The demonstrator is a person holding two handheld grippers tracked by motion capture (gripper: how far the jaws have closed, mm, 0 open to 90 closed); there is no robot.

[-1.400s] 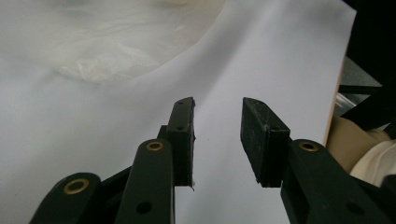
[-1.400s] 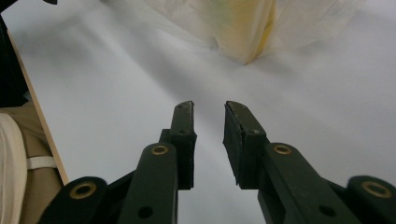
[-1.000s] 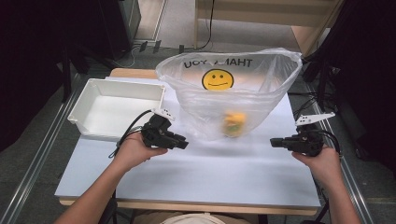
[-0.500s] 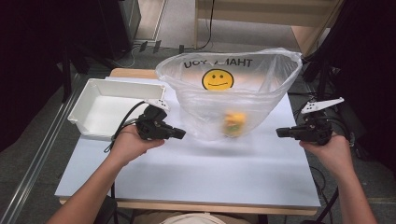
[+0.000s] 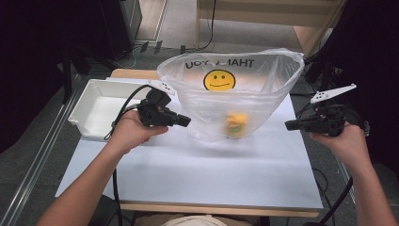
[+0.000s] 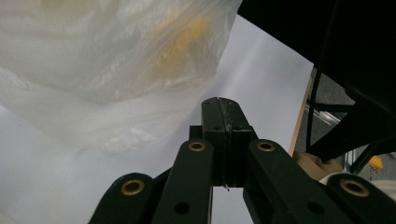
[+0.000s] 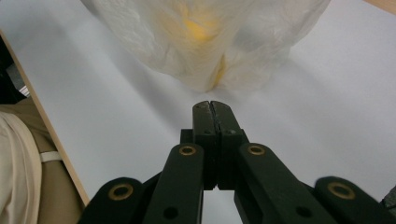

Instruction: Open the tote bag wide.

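Either side of the plastic bag (image 5: 235,94), each clenched hand-held gripper, left (image 5: 186,121) and right (image 5: 289,125), points inward, level.

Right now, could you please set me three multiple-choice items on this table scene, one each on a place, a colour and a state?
1. Where is the white tray?
A. left of the plastic bag
B. inside it
C. right of it

2. What colour is the smiley face on the bag?
A. blue
B. yellow
C. red

3. How do the jaws of the left gripper stand?
A. wide open
B. shut, empty
C. shut on the tray

Answers: 1 A, it sits at the table's left edge; 2 B, a yellow disc; 3 B, jaws meet with nothing between.
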